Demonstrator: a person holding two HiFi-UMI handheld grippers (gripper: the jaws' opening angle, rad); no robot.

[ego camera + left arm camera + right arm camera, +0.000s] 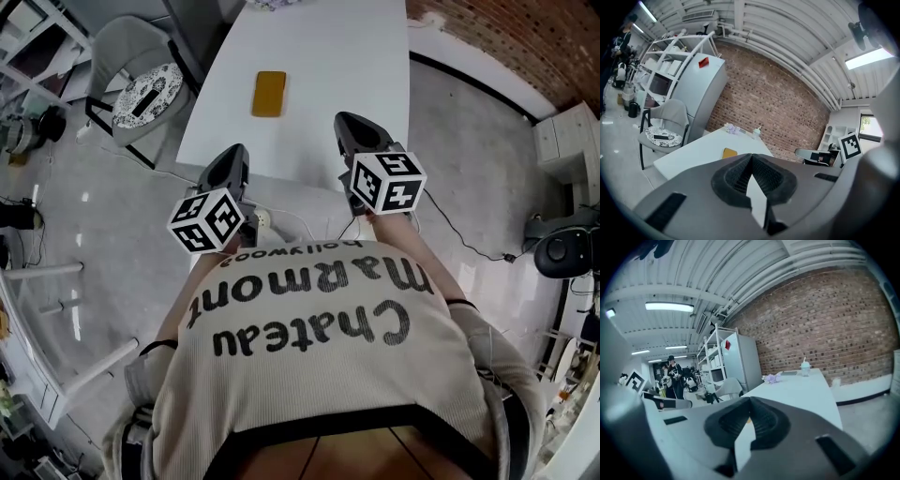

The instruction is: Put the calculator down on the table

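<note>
A flat yellow calculator point(269, 94) point(730, 152) lies on the white table point(356, 56), left of its middle, and nothing touches it. Both grippers hover at the table's near edge, short of the calculator. My left gripper point(233, 153) point(751, 155) is below and left of the calculator, its pads meeting at the tips with nothing between them. My right gripper point(349, 120) point(749, 401) is to the calculator's lower right, shut and empty. In the right gripper view the jaws hide nearly all of the calculator.
A grey chair with a patterned cushion point(141, 89) point(661, 136) stands left of the table. A cup point(804, 367) and purple flowers point(771, 378) sit at the table's far end. A power strip and cables point(262, 223) lie on the floor. A person point(672, 376) stands by the shelves.
</note>
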